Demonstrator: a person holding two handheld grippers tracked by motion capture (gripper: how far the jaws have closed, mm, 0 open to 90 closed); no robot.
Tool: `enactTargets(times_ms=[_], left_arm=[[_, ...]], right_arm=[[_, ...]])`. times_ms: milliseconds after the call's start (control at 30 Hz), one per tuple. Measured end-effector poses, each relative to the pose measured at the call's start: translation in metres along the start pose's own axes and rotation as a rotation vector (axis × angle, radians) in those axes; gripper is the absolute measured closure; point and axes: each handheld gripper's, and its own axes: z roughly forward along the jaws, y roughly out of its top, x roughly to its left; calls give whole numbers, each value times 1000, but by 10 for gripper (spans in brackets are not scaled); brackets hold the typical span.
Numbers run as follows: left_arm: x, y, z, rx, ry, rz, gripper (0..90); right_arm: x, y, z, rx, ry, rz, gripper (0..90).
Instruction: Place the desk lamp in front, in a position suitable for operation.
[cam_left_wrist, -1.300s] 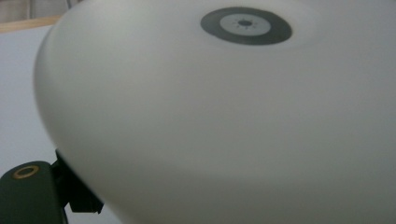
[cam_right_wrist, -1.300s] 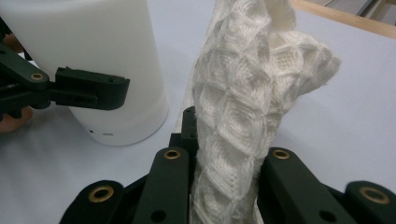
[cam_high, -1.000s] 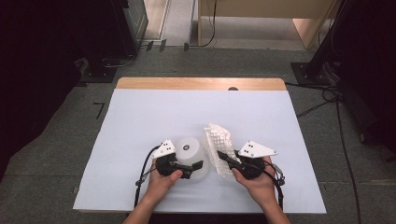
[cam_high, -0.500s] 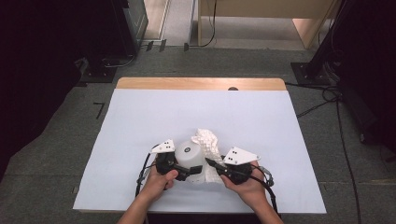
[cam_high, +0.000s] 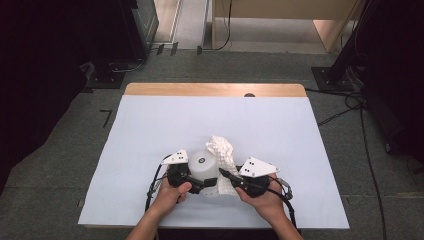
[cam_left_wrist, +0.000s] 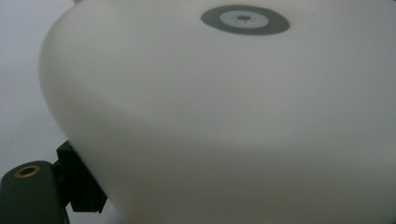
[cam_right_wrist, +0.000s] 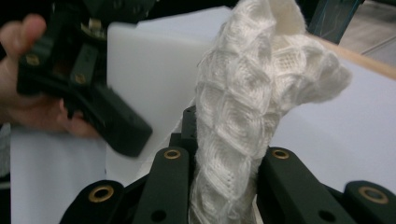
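Counter (cam_high: 150, 130) under white sheet, seen from above: I hold 2 tools near its front edge. My left tool (cam_high: 197, 184) grips the white upturned cup (cam_high: 204, 167), 1 jaw visible on each side, and the cup's wall sits close against that tool's own camera. My right tool (cam_right_wrist: 219, 163) has its jaws pressed on the white waffle-weave cloth (cam_right_wrist: 252, 93), which rises between them and touches the cup's right side.

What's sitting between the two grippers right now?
In the high view, a white cup upside down and a white cloth lie between the left gripper and the right gripper. The right gripper view shows the jaws clamped on the cloth.
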Motion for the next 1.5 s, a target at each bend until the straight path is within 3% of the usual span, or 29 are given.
enactTargets(times_ms=[100, 200, 300, 367, 567, 667, 800, 867, 967, 1067, 1167, 1233, 1300, 1500], left_arm=[[2, 0, -1, -1, -5, -13, 82], [4, 0, -2, -6, -13, -33, 82], [1, 1, 0, 1, -3, -13, 82], [0, 1, 1, 6, 2, -5, 82], [-3, 2, 2, 25, 14, 20, 82], [-2, 3, 2, 26, 11, 19, 82], [-2, 3, 2, 27, 8, 14, 82], [-3, 4, 3, 31, 16, 33, 82], [-10, 5, 4, 45, 92, 100, 82], [-19, 9, 5, 80, 270, 229, 81], [-23, 11, 5, 112, 338, 327, 80], [-21, 8, 7, 129, 358, 336, 80], [-17, 7, 6, 116, 346, 313, 79], [-21, 8, 1, 72, 407, 299, 0]], right_arm=[[-2, -2, 2, 14, 10, 20, 786], [-6, -12, 5, 91, 46, 47, 790], [-10, -19, 6, 155, 70, 48, 794], [-9, -17, 4, 146, 54, 45, 794], [-3, -1, -2, 12, 19, 27, 792], [-6, -2, -1, 21, 36, 42, 793], [-9, -11, 1, 95, 64, 60, 795], [-10, -14, 2, 128, 55, 49, 795], [-12, -12, 0, 127, -2, 45, 795], [-20, -11, -6, 102, -51, 79, 795], [-28, -13, -12, 86, -92, 101, 795], [-32, -15, -13, 89, -105, 118, 795], [-34, -17, -14, 88, -114, 124, 795], [-34, -18, -14, 91, -115, 125, 794]])
